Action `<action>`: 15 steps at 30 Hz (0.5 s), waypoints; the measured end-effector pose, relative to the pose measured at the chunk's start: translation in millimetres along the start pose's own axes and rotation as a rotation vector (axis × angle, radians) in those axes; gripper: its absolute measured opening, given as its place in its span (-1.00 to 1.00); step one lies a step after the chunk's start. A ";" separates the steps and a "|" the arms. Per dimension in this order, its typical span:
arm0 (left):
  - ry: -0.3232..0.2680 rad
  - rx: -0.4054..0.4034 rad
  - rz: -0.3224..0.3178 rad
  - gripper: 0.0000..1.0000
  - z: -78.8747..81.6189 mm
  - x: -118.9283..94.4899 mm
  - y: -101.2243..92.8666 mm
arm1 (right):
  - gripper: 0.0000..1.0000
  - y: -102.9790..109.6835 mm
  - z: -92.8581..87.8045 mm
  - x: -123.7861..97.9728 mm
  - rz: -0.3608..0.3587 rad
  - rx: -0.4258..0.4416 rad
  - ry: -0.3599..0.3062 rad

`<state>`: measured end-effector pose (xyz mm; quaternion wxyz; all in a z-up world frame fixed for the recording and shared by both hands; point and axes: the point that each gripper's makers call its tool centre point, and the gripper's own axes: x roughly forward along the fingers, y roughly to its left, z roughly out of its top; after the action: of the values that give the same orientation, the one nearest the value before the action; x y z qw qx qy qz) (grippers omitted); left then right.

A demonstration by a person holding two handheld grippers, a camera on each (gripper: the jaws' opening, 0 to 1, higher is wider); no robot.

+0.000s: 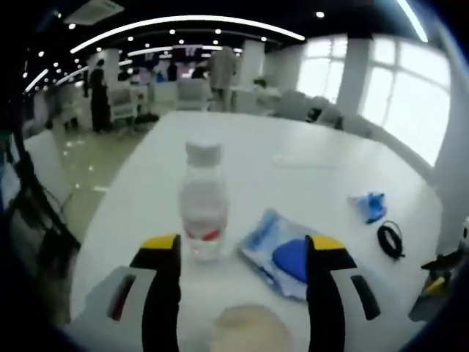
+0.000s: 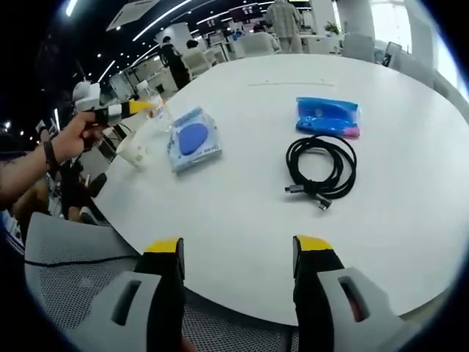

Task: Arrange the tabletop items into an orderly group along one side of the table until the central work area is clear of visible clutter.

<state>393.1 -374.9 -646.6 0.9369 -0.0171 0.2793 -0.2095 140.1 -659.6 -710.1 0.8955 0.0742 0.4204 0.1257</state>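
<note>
With my left gripper [image 1: 243,253] fingers apart facing the bottle [image 1: 203,199], and right gripper [image 2: 238,253] likewise apart, I judge clamping the bottle comes next.

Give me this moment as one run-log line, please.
left gripper open, nearing bottle | right gripper open, idle | cable, pouches untouched

Bright windows [image 1: 410,103], ceiling strip lights [image 1: 183,22]

Blurred round beige object [image 1: 245,328] cut off at the bottom edge
</note>
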 end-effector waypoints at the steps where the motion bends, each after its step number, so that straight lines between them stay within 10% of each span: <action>1: -0.004 -0.003 -0.002 0.32 0.1 -2.4 -1.2 | 0.19 0.5 0.0 0.0 0.001 0.000 -0.001; 15: -0.083 -0.090 -0.009 0.32 1.0 -51.4 -26.0 | 0.18 2.5 2.8 -0.7 0.014 0.024 -0.019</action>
<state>344.8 -378.0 -615.3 0.9450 -0.0692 0.2491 -0.2002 141.4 -657.5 -707.3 0.8977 0.0892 0.4126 0.1259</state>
